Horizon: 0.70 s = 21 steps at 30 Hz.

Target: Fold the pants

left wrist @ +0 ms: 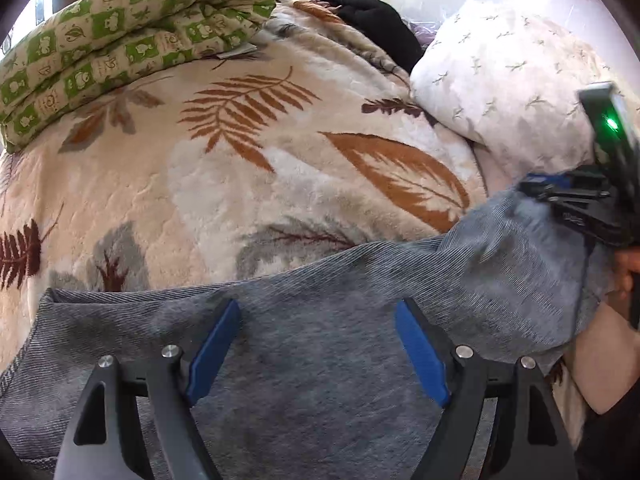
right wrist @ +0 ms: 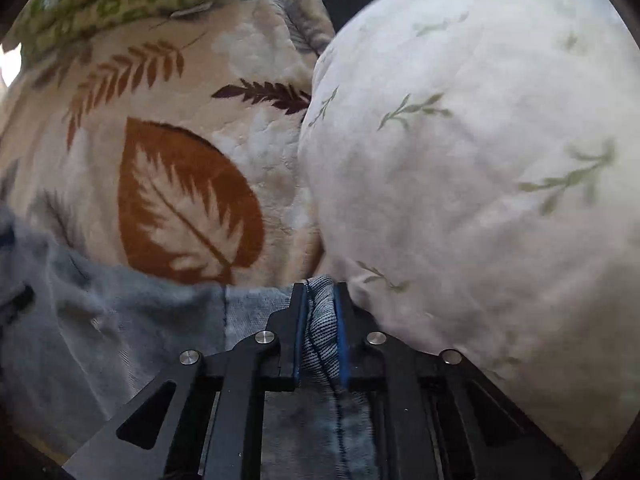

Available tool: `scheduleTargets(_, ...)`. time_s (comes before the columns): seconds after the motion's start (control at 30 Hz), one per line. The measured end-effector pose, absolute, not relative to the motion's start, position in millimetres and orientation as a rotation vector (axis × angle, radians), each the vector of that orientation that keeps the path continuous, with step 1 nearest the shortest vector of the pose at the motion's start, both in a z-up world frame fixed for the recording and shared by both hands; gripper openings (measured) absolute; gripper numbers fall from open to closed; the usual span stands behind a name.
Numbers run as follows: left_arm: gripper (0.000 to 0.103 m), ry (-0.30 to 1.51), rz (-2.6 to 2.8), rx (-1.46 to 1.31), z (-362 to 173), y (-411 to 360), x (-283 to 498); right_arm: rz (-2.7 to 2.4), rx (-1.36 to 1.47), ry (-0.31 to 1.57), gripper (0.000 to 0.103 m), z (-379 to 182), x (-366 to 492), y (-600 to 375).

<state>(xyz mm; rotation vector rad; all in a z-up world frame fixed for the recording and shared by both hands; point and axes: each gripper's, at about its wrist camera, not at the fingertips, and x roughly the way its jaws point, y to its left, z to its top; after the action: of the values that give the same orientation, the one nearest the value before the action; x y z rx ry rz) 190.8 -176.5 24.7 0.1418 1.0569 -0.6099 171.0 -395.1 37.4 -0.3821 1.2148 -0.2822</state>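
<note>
Leaf-printed blanket across a bed as the work surface. Right gripper pressed together on a bunched edge of the grey pants, seam stitching caught between the blue pads — cloth lifted just beside the white pillow. Left gripper spread wide above the flat grey cloth, nothing pinched. Pants lying along the near side of the blanket, one end raised. Farther off: a green checked quilt rolled at the far edge, a dark garment behind the pillow. Folding apparently early or midway — one end gripped for carrying over, no tidy stack visible, further folds likely left.
</note>
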Motion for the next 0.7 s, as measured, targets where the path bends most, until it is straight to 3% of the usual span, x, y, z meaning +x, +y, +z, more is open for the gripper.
scheduleTargets(0.13,0.082,1.026,-0.514,0.217,16.5,-175.5,195.8,-0.305,-0.481,1.183,0.005,34.2,161.8,-391.5)
scheduleTargets(0.27,0.082,1.042,-0.526,0.173,22.5,-174.2,196.4,-0.278,-0.454,1.166,0.011,35.5,157.8,-386.2)
scheduleTargets(0.57,0.082,1.011,-0.71,0.122,44.4,-220.7,156.7,-0.164,0.088,1.014,0.046,103.0,50.1,-385.4)
scheduleTargets(0.7,0.087,1.077,-0.678,0.257,15.5,-253.7,149.7,-0.198,0.369,1.021,0.047,74.0,5.5,-386.3)
